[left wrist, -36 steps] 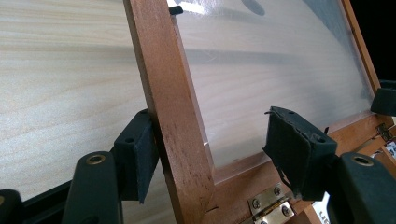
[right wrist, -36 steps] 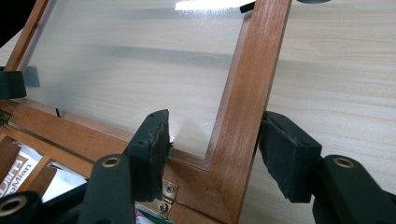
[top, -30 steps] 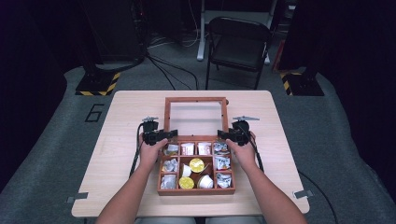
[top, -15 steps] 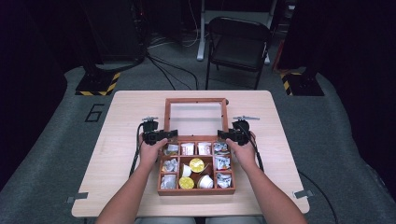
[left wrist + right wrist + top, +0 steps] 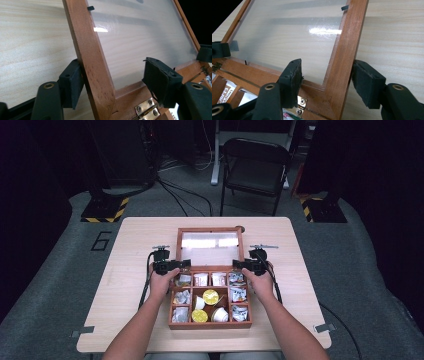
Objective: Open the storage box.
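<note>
Tongs [image 5: 112, 82] astride glass-paned wooden lid [image 5: 92, 55]

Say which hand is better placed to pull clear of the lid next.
Right, slightly. Both grippers straddle the lid's side rails, and their jaws have just been opening. The right gripper's pads both stand off its rail, while the left gripper's outer pad touches its rail.

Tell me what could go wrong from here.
1. The left tongs and right tongs have just been opening, each with a side rail of the lid between its jaws; if the lid isn't resting fully back, it might swing shut on the box.
2. Each inner jaw sits over the glass pane and could scrape it.
</note>
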Demonstrator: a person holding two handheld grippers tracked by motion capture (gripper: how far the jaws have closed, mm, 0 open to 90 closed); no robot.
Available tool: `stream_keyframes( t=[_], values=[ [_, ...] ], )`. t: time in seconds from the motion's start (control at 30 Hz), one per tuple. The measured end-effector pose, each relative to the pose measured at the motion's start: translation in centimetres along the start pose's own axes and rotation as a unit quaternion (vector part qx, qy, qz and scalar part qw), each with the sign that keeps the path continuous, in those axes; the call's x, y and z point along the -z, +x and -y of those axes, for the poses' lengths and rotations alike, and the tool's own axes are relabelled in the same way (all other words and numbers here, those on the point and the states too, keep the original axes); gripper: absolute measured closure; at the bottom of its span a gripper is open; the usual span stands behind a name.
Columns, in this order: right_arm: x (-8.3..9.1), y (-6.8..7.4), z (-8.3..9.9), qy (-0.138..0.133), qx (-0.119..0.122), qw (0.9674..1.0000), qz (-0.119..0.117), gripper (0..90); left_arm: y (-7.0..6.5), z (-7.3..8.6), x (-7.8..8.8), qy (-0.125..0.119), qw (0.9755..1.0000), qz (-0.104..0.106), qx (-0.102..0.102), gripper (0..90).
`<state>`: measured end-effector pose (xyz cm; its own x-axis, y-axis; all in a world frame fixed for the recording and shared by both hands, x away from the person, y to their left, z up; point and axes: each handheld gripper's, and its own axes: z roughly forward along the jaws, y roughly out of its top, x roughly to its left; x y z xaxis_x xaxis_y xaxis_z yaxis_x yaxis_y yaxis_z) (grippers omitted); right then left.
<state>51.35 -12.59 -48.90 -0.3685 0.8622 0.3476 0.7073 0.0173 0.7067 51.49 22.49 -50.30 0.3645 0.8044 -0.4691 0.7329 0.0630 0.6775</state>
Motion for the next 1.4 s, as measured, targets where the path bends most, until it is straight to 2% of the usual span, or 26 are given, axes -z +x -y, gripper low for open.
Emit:
stream_keyframes(
  t=[0.1, 0.2, 0.27, 0.5, 0.67, 0.83, 0.9, 0.97, 1.0, 1.23, 1.33, 1.4],
  values=[
    [-0.03, -0.07, -0.01, 0.003, -0.004, 1.0, -0.002, 41.1, -0.06, 0.04, -0.08, -0.003, 0.9999, 0.001, 0.012, 32.6],
    [-0.08, -0.15, -0.03, 0.007, -0.012, 0.9999, -0.005, 41.1, 0.12, 0.04, -0.14, 0.0, 0.9999, 0.004, 0.013, 32.5],
    [-0.09, -0.17, -0.09, 0.015, -0.023, 0.9996, -0.006, 41.1, 0.16, 0.06, -0.17, 0.002, 0.9998, 0.005, 0.019, 32.6],
    [-0.27, -0.41, -0.08, 0.013, -0.021, 0.9996, -0.01, 40.8, 0.3, 0.08, -0.24, 0.004, 0.9997, 0.008, 0.022, 32.4],
    [-0.25, -0.37, -0.06, 0.021, -0.037, 0.999, -0.011, 40.6, 0.39, 0.12, -0.31, 0.006, 0.9995, 0.009, 0.028, 32.4],
    [-0.32, -0.43, -0.04, 0.02, -0.037, 0.999, -0.012, 40.5, 0.47, 0.1, -0.27, 0.011, 0.9995, 0.01, 0.026, 32.3],
    [-0.29, -0.38, -0.06, 0.025, -0.045, 0.9986, -0.013, 40.5, 0.47, 0.12, -0.26, 0.014, 0.9993, 0.011, 0.032, 32.3],
    [-0.4, -0.55, -0.07, 0.022, -0.041, 0.9988, -0.015, 40.5, 0.56, 0.15, -0.36, 0.01, 0.9993, 0.013, 0.034, 32.3],
    [-0.34, -0.46, -0.08, 0.028, -0.05, 0.9982, -0.015, 40.5, 0.59, 0.15, -0.37, 0.011, 0.9993, 0.014, 0.034, 32.3],
    [-0.51, -0.52, -0.07, 0.031, -0.054, 0.998, -0.014, 39.1, 0.73, 0.21, -0.45, 0.014, 0.9987, 0.017, 0.046, 32.3],
    [-0.52, -0.49, -0.06, 0.035, -0.064, 0.9972, -0.015, 38.9, 0.8, 0.24, -0.49, 0.016, 0.9984, 0.018, 0.051, 32.3],
    [-0.65, -0.66, -0.03, 0.033, -0.06, 0.9975, -0.017, 38.6, 0.86, 0.27, -0.53, 0.017, 0.9981, 0.019, 0.056, 32.2]
  ],
)
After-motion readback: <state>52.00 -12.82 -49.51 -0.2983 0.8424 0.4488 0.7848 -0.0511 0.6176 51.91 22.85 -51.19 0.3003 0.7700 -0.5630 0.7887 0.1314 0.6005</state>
